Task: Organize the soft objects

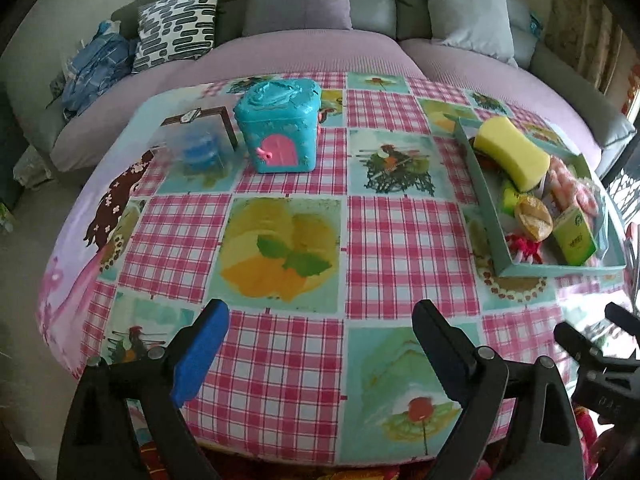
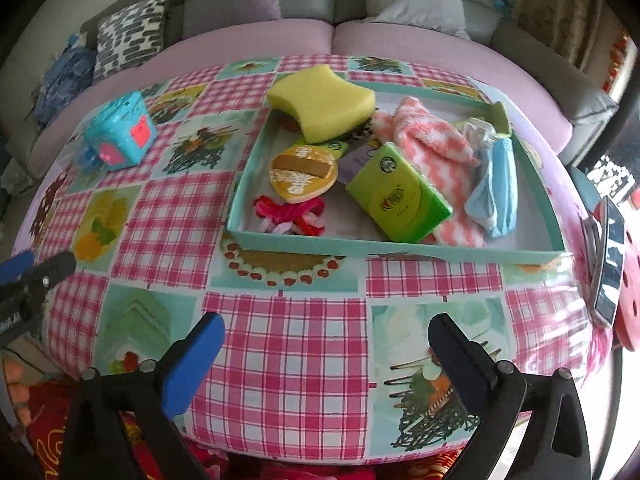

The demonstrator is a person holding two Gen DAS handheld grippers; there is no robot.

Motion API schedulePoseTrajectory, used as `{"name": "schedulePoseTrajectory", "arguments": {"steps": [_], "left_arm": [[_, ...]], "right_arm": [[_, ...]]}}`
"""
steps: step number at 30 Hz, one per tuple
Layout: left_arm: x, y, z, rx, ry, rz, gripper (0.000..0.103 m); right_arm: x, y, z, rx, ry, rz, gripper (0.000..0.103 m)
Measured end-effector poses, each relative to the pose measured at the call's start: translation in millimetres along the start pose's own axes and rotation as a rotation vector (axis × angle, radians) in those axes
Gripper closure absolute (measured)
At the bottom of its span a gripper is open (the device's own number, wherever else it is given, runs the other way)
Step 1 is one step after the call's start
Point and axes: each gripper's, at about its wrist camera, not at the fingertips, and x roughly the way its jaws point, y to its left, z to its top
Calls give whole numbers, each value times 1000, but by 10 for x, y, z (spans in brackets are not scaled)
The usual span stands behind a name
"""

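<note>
Right claw (image 2: 324,344) empty, near tray (image 2: 400,246) rim

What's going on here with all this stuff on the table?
A person is tidying soft things with a clamp-like gripper in each hand. Both the left gripper and the right gripper are open and empty, above the checked tablecloth. Most items already lie in the shallow teal tray: a yellow sponge, a pink-and-white cloth, a blue cloth, a green packet and a red pom-pom. A turquoise box stands apart on the table.
</note>
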Motion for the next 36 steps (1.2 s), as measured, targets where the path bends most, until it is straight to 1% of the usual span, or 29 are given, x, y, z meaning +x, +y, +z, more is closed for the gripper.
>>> {"name": "schedulePoseTrajectory", "arguments": {"steps": [7,12,17,24,32,36], "left_arm": [[62,-3,-31,10,39,15,10],[116,-27,-50,19,66,13,10],[110,-42,-52,27,59,23,10],[20,-100,-55,55,7,58,10],[31,-107,-48,54,11,79,10],[8,-115,-48,57,-3,79,10]], "right_arm": [[17,-73,-1,39,-8,-18,0],[42,-58,0,40,-8,-30,0],[42,-59,-10,35,-11,-42,0],[52,-53,-8,29,-11,-56,0],[44,-50,-12,28,-14,-72,0],[47,-50,-20,27,-13,-77,0]]}}
